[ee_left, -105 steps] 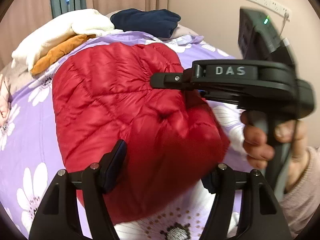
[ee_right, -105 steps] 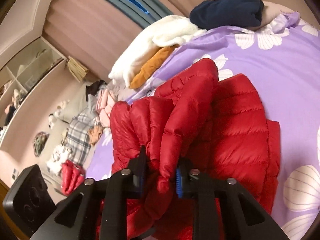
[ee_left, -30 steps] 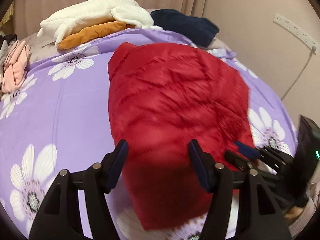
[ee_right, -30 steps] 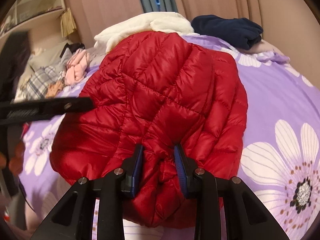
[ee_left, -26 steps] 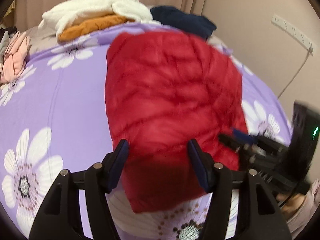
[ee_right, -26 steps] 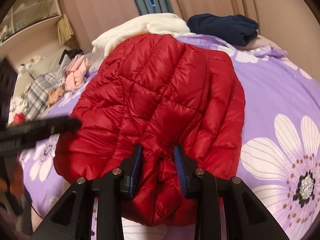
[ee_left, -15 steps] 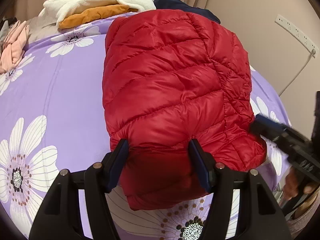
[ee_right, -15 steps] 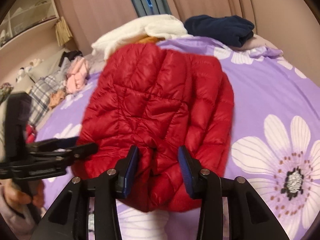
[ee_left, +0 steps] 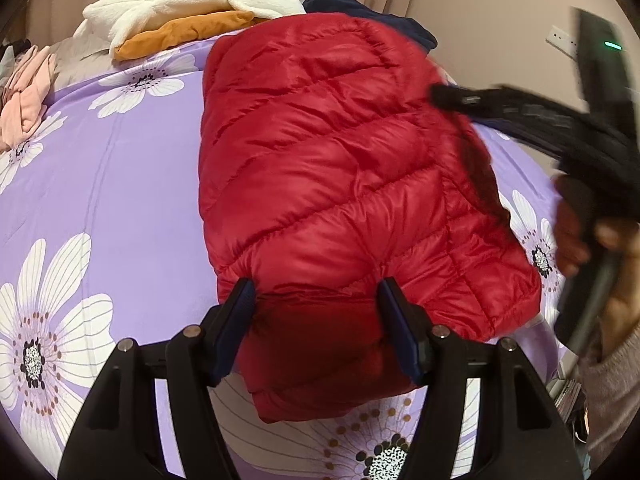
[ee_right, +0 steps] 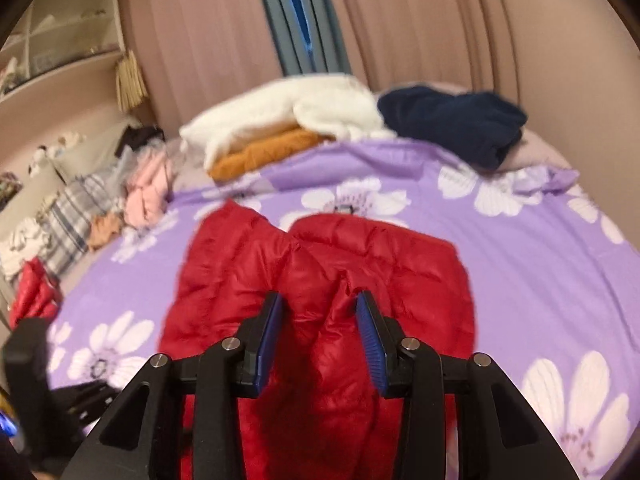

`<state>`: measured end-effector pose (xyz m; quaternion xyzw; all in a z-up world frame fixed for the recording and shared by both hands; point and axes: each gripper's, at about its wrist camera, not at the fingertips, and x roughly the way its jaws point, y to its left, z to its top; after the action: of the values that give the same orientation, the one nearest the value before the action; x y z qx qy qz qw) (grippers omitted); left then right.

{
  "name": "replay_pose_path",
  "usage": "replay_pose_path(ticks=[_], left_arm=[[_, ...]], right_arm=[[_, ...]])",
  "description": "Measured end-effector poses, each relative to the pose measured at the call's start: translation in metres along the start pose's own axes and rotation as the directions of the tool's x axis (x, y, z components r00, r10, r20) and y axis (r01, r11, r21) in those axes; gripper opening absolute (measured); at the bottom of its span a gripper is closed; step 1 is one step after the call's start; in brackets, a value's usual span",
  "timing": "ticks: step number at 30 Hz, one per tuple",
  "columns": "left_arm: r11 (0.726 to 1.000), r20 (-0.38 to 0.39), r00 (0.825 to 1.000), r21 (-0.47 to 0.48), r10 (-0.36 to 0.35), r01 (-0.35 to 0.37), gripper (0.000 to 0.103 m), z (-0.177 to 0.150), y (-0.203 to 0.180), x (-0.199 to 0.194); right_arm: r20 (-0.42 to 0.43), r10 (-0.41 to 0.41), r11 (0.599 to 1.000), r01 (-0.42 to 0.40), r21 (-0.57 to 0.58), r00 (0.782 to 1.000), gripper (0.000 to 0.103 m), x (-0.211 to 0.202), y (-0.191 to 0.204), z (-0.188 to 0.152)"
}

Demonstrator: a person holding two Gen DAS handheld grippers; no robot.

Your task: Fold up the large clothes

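A red quilted down jacket lies folded into a compact bundle on the purple flowered bedspread. My left gripper is open, its jaws straddling the jacket's near edge. My right gripper is open over the jacket's near end, with the fabric loose between its blue pads. The right gripper also shows in the left wrist view, blurred, above the jacket's right side.
A white fleece on an orange garment and a navy garment lie at the bed's far end. Pink and plaid clothes are piled at the left. A wall stands to the right.
My right gripper has opened and let go of the jacket, then lifted up and back. The jacket has settled flat. My left gripper stays open at the near edge.
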<state>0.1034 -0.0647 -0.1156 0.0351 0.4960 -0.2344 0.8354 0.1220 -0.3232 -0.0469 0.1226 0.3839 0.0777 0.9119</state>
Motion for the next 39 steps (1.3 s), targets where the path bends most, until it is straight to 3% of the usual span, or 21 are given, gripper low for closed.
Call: replay_pose_path(ticks=[5,19,31,39], left_arm=[[1.0,0.005,1.0,0.014,-0.01,0.01,0.066,0.001,-0.001,0.003],[1.0,-0.012,1.0,0.017,-0.001,0.001,0.07,0.001,0.001,0.007],[1.0,-0.026,1.0,-0.009,-0.009,0.009,0.071,0.003,0.006,0.008],[1.0,-0.034,0.999,0.004,0.013,-0.013,0.071,0.002,0.002,0.01]], right_arm=[[-0.083,-0.024,0.998,0.028,0.048,0.996,0.041,0.033,-0.013,-0.014],[-0.068,0.009,0.989,0.001,0.149,0.998,0.041,0.023,-0.024,-0.022],[-0.034,-0.021,0.998,0.023,0.059,0.999,0.041,-0.045,-0.001,-0.049],[-0.099,-0.05,0.999,0.049,-0.01,0.994,0.041,-0.043,0.013,-0.078]])
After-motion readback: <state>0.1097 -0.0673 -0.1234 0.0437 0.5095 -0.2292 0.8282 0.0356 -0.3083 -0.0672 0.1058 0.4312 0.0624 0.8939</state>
